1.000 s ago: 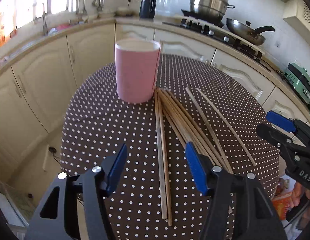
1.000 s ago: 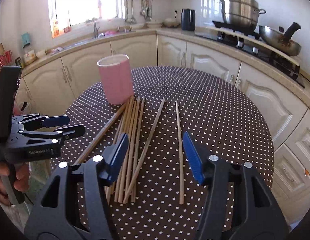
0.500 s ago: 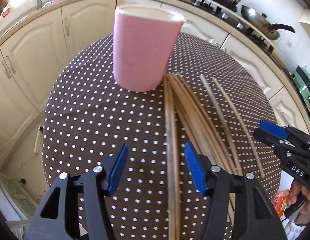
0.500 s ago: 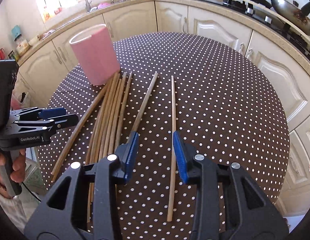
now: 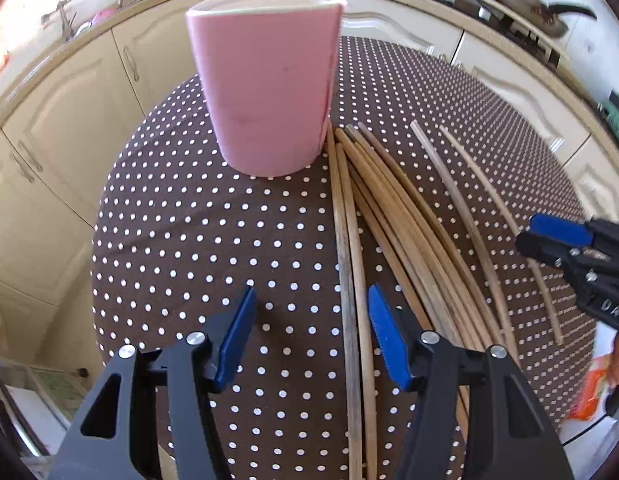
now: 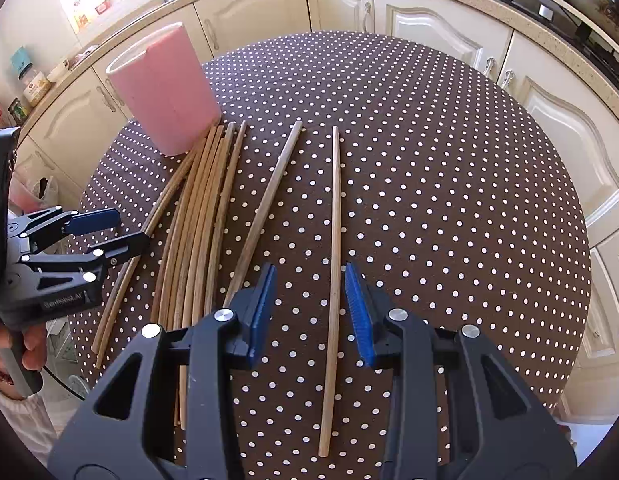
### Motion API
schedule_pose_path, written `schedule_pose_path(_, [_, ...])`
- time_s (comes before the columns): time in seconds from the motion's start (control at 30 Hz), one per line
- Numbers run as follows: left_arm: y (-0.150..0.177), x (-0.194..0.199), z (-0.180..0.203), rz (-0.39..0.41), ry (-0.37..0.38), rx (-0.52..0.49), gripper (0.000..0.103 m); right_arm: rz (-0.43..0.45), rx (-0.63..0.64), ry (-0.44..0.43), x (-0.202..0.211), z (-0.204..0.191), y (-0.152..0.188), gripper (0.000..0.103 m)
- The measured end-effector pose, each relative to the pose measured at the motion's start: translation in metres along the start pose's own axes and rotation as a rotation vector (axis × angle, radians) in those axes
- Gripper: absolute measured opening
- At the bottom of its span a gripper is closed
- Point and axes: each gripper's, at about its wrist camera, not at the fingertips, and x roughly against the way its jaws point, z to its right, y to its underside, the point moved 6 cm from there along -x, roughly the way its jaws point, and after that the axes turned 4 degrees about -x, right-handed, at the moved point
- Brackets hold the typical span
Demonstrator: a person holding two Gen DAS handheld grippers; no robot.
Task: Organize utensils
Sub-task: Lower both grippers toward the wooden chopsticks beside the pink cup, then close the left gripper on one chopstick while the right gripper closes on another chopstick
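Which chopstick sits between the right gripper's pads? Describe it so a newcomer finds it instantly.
Start at the round polka-dot table and find the pink cup with chopsticks fanned out in front of it. The target is the pale chopstick lying alone at the end of the fan farthest from the cup. Unlike the darker bundle, it touches no other stick.

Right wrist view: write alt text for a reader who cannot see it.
The right gripper hangs with open jaws astride a single pale chopstick lying on a brown polka-dot table. To its left lie another lone chopstick and a bundle of chopsticks reaching to a pink cup; the left gripper hovers at the bundle's edge.
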Motion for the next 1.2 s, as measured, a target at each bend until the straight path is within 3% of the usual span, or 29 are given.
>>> schedule_pose_path(0.1, [-0.002,-0.002,0.003,0.001,-0.035,-0.031,0.052,-0.028,-0.006,-0.007,-0.007,0.006,-0.007,0.036])
schedule_pose_path(0.17, [-0.009,-0.005,0.004,-0.002,-0.033,-0.012,0.043,-0.042,-0.006,-0.003,-0.011,0.009,-0.011,0.036])
schedule_pose_path(0.27, [-0.015,-0.006,0.002,-0.008,0.0,0.004,0.037,-0.063,-0.013,-0.011,-0.016,0.013,-0.017,0.036])
schedule_pose_path(0.37, [-0.017,-0.004,-0.001,-0.008,0.128,0.063,0.037,-0.079,-0.017,-0.007,-0.022,0.016,-0.025,0.036])
schedule_pose_path(0.4, [-0.02,0.0,-0.004,0.005,0.137,0.081,0.037,-0.085,-0.017,-0.002,-0.025,0.017,-0.027,0.036])
schedule_pose_path(0.5, [-0.026,0.005,-0.01,0.028,0.082,0.061,0.037,-0.102,-0.011,0.009,-0.031,0.019,-0.03,0.036])
schedule_pose_path(0.6, [-0.029,-0.003,-0.003,-0.019,0.057,0.01,0.037,-0.11,-0.011,0.02,-0.033,0.021,-0.03,0.036])
schedule_pose_path(0.87, [-0.03,-0.009,0.008,-0.034,0.063,-0.012,0.037,-0.122,0.003,0.036,-0.037,0.027,-0.024,0.036])
schedule_pose_path(0.97, [-0.03,-0.014,0.015,-0.045,0.03,-0.038,0.035,-0.128,0.008,0.048,-0.037,0.027,-0.024,0.036])
schedule_pose_path(1.07, [-0.033,-0.016,0.015,-0.052,0.063,-0.01,0.029,-0.137,0.002,0.045,-0.038,0.028,-0.026,0.036])
schedule_pose_path(1.2, [-0.039,-0.007,0.006,-0.013,0.089,0.013,0.029,-0.141,0.0,0.038,-0.036,0.029,-0.029,0.036])
